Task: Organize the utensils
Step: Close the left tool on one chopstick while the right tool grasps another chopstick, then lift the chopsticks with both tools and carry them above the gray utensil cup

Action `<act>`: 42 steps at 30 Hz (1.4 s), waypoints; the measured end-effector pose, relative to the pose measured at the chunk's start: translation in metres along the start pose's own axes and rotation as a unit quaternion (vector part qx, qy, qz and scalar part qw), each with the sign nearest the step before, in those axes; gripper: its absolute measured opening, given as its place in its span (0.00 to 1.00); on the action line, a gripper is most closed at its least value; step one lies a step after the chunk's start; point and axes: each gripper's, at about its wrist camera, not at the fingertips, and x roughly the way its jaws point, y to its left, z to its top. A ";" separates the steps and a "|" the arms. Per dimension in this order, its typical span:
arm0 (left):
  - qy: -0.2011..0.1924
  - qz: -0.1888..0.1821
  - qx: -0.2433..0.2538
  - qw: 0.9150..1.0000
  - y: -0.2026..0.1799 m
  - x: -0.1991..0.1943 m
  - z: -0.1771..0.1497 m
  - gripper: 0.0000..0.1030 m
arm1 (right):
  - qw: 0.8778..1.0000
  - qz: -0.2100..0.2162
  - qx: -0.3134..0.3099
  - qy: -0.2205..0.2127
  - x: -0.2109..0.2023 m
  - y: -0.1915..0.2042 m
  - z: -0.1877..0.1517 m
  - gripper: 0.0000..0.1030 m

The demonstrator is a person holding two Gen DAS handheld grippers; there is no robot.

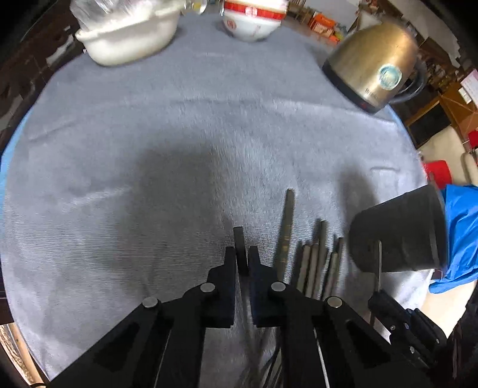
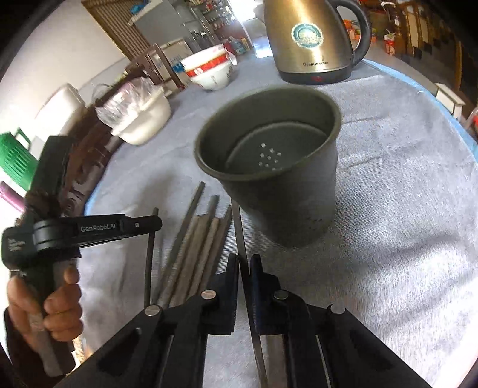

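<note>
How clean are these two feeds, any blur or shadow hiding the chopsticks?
Left wrist view: far bowls smeared by motion blur, a broad shadow on the cloth, chopsticks still readable. Right wrist view: holder rim slightly soft, kettle sharp, edges bent by fisheye.

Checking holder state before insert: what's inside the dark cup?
Dark cup looks empty: only a perforated bottom with small drain holes. Near inner wall is hidden by the rim. Chopsticks lie outside on the cloth.

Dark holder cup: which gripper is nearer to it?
Right. The right gripper, shut on a chopstick, sits just in front of the dark holder cup. The left gripper, shut on another chopstick, is beyond the loose chopsticks.
</note>
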 end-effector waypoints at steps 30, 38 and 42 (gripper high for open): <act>-0.264 -0.094 0.090 0.956 -0.077 -0.251 -0.008 0.07 | 0.944 0.084 -0.004 -0.318 -0.215 0.040 0.037 0.08; -0.274 -0.084 0.107 0.952 -0.099 -0.241 -0.002 0.07 | 0.956 0.062 0.035 -0.285 -0.208 0.012 0.047 0.10; -0.238 -0.083 0.095 0.963 -0.081 -0.219 -0.009 0.07 | 0.982 -0.005 0.092 -0.167 -0.174 -0.032 0.036 0.11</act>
